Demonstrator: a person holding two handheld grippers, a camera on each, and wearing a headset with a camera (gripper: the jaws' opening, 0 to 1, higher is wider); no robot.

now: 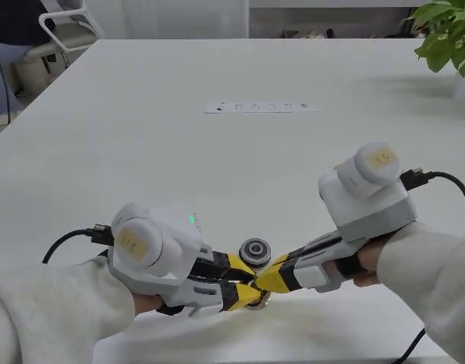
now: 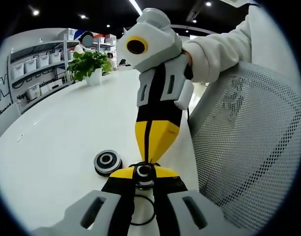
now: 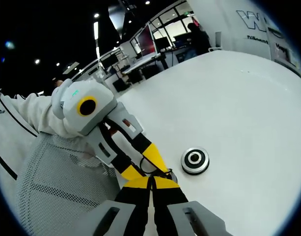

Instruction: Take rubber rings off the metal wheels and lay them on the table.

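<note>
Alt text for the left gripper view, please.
The left claw grips a metal wheel, with the shut right claw meeting it from the far side. A second wheel sits on the white table to its left; a thin black ring lies nearer the camera.

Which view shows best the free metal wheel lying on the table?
The right gripper view: the metal wheel lies whole on bare table, clear of the jaws, its face sharp. The left gripper view shows it whole too, but close beside the jaws. In the head view it is small.
</note>
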